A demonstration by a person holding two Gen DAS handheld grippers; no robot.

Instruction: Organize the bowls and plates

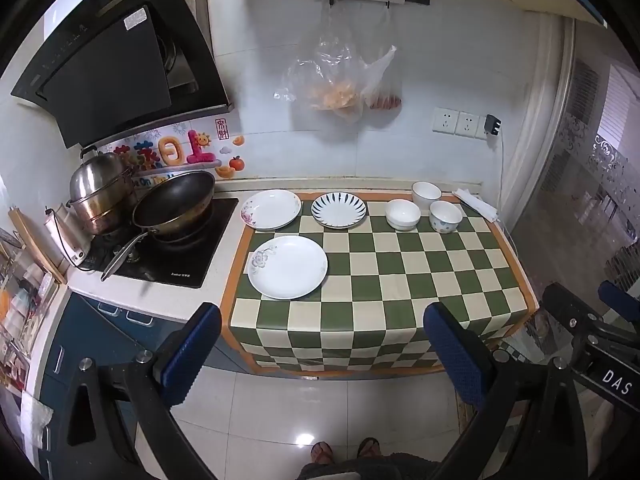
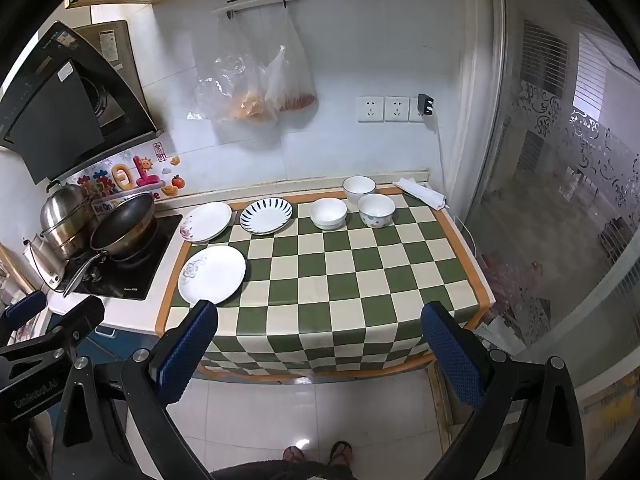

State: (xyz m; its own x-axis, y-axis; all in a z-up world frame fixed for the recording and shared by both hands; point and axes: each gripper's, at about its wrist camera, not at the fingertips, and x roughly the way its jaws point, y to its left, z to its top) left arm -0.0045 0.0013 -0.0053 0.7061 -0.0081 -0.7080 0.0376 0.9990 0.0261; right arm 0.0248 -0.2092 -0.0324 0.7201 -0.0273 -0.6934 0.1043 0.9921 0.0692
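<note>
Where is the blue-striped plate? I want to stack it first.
In both views the round white plate with blue radial stripes sits in the back row, between the pink-flowered white plate and the plain white bowl.

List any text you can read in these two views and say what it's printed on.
"DAS": white letters on the right gripper's black body, seen from the left wrist view.
"On The": part of the colourful wall sticker behind the wok; the rest is hidden.
Too small or blurred to read: the range hood labels, the stove front brand, the left gripper's side lettering, the sticker's red stamp.
</note>
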